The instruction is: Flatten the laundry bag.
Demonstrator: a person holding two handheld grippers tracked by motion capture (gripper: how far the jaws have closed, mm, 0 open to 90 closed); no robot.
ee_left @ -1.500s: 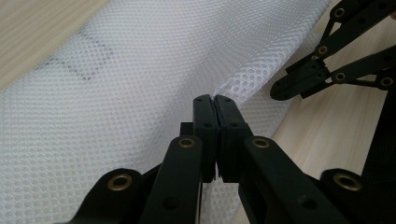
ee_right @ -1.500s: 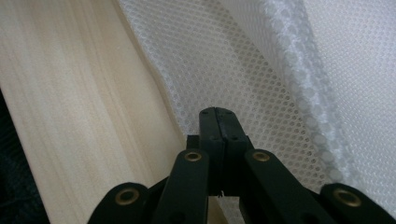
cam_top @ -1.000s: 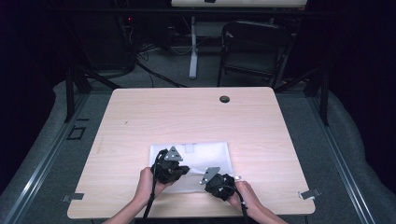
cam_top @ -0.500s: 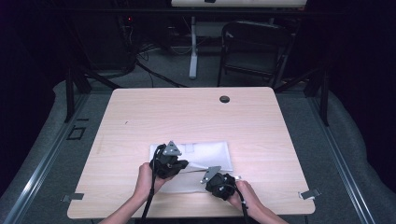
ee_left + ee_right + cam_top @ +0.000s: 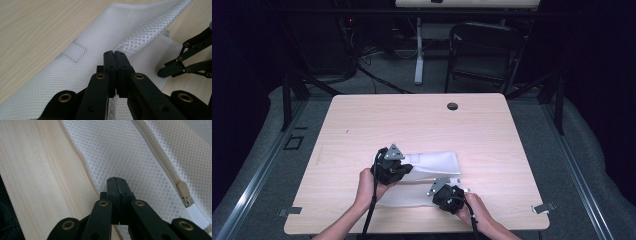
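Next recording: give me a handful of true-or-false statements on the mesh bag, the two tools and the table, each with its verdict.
1. The left tool is shut on a fold of the white mesh bag. True.
2. The right tool stands wide open above bare wood. False: its jaws are together, at the near edge of the bag.
3. The zipper pull sits at the end of the zipper, next to a white tab. True.
4. The bag lies at the far edge of the table, beside the round hole. False: it lies near the person's edge, well away from the hole.
5. Part of the bag is lifted and folded over. True.
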